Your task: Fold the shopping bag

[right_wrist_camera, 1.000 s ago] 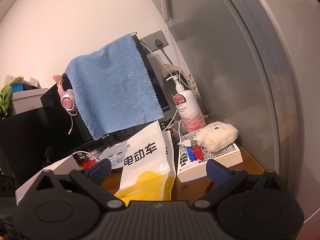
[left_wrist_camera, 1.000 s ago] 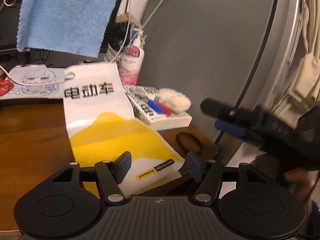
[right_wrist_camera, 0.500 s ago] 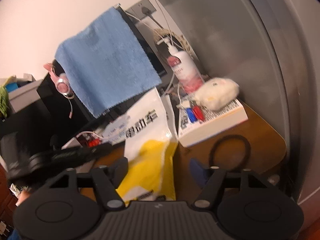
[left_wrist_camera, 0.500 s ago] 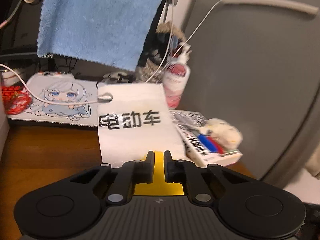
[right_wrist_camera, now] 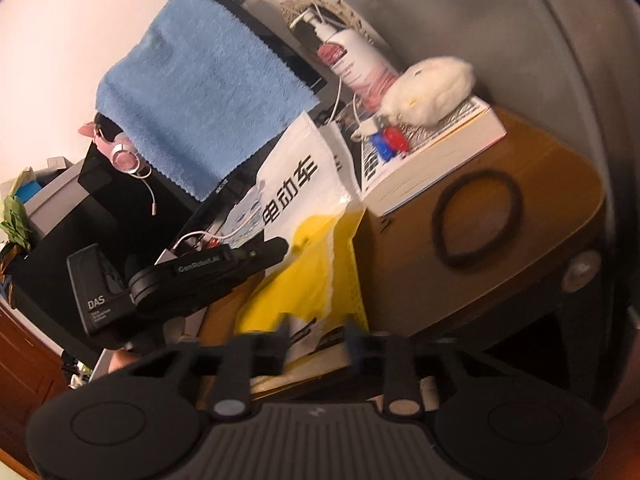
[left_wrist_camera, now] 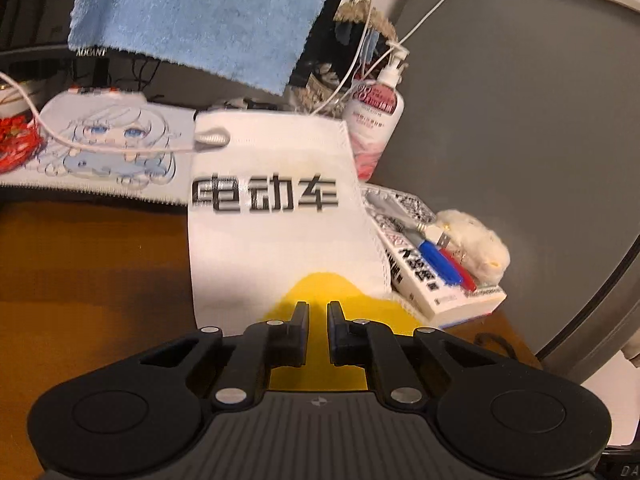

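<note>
L hand-held gripper point(left_wrist_camera: 318, 308) over shopping bag point(left_wrist_camera: 276, 224)

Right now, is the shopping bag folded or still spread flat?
Partly folded. The shopping bag lies as a narrow strip on the table, its long side edge doubled over along the yellow part; no crosswise fold shows yet.

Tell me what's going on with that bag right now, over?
Left hand-held gripper nearly shut over the bag, grip unclear. Right hand-held gripper open at the bag's near edge. Bag flat on desk, unfolded. Book crowds its side.
</note>
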Demonstrator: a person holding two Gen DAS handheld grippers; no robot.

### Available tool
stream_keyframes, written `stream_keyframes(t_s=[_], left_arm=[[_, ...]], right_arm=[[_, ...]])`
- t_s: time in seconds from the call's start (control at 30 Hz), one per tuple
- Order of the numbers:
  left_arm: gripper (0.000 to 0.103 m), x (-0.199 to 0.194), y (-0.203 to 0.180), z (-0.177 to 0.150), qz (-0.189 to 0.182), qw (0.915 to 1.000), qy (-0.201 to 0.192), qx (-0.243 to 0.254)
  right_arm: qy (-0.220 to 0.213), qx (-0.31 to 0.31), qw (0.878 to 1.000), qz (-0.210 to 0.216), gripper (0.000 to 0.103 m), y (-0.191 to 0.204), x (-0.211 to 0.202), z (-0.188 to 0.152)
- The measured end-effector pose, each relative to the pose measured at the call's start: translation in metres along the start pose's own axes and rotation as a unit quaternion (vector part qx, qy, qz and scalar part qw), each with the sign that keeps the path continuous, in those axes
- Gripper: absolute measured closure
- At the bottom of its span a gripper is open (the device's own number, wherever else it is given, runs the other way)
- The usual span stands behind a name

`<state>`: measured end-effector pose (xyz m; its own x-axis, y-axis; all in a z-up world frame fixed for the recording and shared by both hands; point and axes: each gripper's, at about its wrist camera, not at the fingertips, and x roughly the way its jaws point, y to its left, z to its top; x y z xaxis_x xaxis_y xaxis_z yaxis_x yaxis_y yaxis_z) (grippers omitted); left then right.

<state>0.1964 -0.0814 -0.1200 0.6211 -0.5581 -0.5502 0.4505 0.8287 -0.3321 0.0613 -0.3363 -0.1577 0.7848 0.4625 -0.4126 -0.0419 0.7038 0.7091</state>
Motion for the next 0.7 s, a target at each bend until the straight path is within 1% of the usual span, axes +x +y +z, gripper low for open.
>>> stream_keyframes(t_s=[0.07,0.23,0.33,0.43,0.57,0.7], left_arm=[[0.094,-0.003,0.0,-0.004,0.002,1.0,0.004,0.005],[0.094,-0.011,-0.001,-0.015,0.007,0.9997,0.014,0.016],[0.094,-0.016,-0.001,-0.021,0.01,0.9995,0.021,0.023],[0.094,-0.029,-0.003,-0.031,0.012,0.9994,0.023,0.025],[0.094,-0.043,-0.002,-0.04,0.01,0.9996,0.026,0.01],[0.094,-0.05,-0.007,-0.046,0.013,0.9994,0.028,0.013]], right_arm=[[-0.006,-0.006,1.0,-0.003,0.096,0.002,0.0,-0.001],[-0.036,-0.038,0.998,-0.019,0.098,0.011,-0.007,0.0],[-0.048,-0.042,0.998,-0.026,0.098,0.013,-0.009,0.006],[-0.059,-0.047,0.997,-0.033,0.098,0.015,-0.007,0.013],[-0.076,-0.068,0.994,-0.043,0.098,0.023,-0.001,0.024],[-0.1,-0.104,0.988,-0.055,0.1,0.038,0.009,0.04]])
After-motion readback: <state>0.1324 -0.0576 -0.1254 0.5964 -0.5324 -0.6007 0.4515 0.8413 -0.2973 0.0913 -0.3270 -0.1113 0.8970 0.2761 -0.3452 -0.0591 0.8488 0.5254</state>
